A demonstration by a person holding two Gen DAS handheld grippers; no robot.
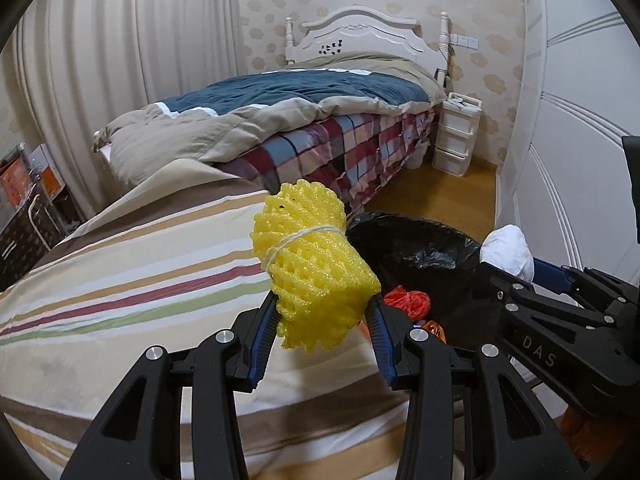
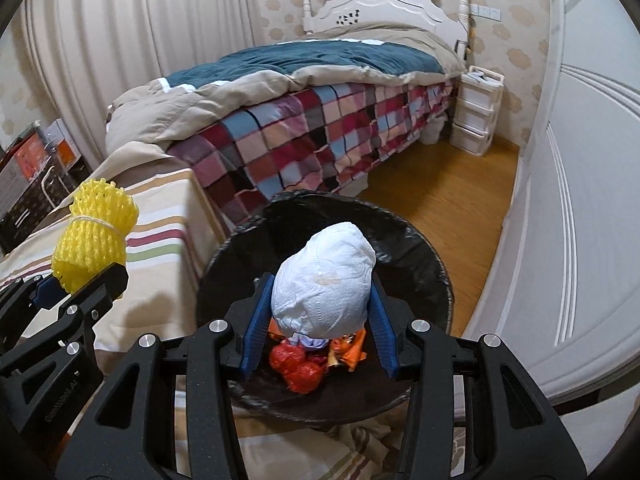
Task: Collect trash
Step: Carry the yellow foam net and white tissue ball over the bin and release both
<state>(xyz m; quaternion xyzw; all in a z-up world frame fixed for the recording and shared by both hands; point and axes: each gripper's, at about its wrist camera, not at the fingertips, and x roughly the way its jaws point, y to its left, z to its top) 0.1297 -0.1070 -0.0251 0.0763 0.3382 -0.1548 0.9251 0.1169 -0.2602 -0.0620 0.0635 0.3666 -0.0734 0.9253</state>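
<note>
The right gripper [image 2: 320, 312] pinches a crumpled white tissue wad [image 2: 324, 280] between half-closed blue pads, hanging at frame centre over the black-lined trash bin [image 2: 420, 256]; red and orange scraps [image 2: 300, 368] already lie inside. The left gripper [image 1: 326, 320] clamps a yellow foam net roll [image 1: 312, 268] at centre frame, seemingly short of the bin's rim; bring it fully over the opening before loosening either grip.

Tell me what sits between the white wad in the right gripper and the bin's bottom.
Right wrist view: below the white paper wad lie red and orange wrappers, already inside the black-lined bin.
</note>
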